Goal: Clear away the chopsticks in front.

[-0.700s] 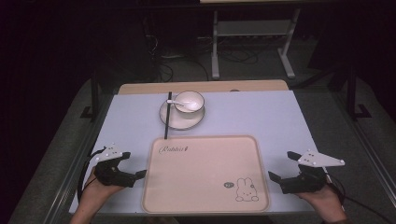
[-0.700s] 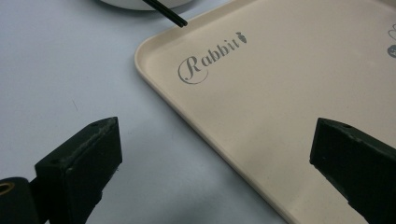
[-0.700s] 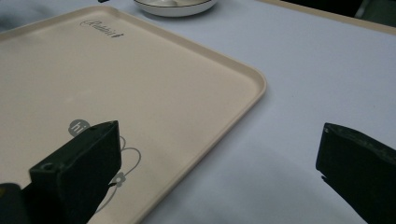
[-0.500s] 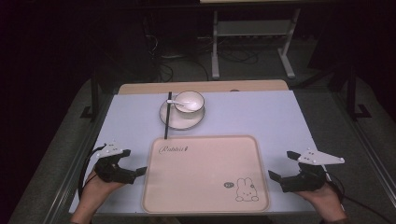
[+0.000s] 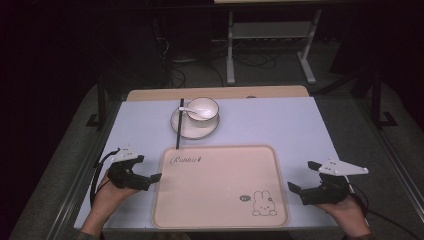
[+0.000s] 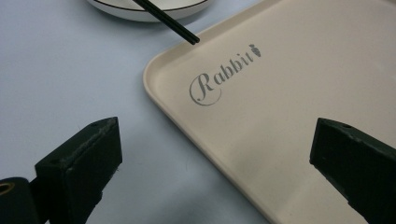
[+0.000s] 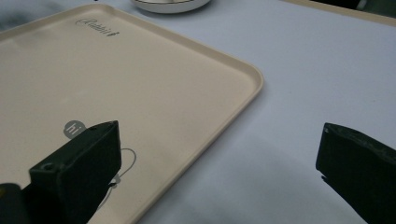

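Both my grippers, left [image 5: 150, 178] and right [image 5: 296, 190], gape empty beside the tray [image 5: 220, 220]; uneven pinches could tilt it.

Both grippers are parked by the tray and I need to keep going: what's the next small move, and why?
Probably ease both grippers inward onto the tray's side edges. The left gripper and right gripper sit open, one at each side of the empty tray, and each gripper view shows its rim between the jaws, not yet pinched. The bowl, saucer and chopsticks lie beyond it.
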`<state>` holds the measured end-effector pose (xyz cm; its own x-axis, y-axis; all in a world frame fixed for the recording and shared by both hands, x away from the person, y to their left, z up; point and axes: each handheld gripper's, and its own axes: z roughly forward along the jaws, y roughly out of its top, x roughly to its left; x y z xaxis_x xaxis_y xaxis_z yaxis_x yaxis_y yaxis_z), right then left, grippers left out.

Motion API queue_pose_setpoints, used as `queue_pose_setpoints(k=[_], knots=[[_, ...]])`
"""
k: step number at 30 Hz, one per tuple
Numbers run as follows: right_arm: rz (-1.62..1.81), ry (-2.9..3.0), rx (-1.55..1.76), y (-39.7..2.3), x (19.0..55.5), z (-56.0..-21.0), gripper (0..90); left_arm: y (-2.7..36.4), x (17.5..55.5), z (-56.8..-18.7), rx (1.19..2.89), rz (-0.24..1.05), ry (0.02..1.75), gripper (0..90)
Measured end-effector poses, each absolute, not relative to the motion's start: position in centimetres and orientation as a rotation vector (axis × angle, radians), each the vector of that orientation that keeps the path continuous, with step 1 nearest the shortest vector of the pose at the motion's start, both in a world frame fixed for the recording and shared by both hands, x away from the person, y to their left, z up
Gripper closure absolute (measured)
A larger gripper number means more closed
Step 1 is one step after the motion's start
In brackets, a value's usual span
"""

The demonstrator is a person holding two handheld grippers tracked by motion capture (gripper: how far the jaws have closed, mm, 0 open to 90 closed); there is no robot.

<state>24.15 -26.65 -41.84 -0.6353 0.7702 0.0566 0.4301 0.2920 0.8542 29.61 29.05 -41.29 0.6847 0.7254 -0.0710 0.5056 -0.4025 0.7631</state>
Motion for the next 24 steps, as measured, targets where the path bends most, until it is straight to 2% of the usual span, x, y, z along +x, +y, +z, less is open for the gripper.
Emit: queue_pose_setpoints(k=[24], knots=[[1.278,2.186,1.078,-26.6,24.2,-41.8,0.0,26.0,35.7,-40.3,2.103,0.381,0.963,1.6]])
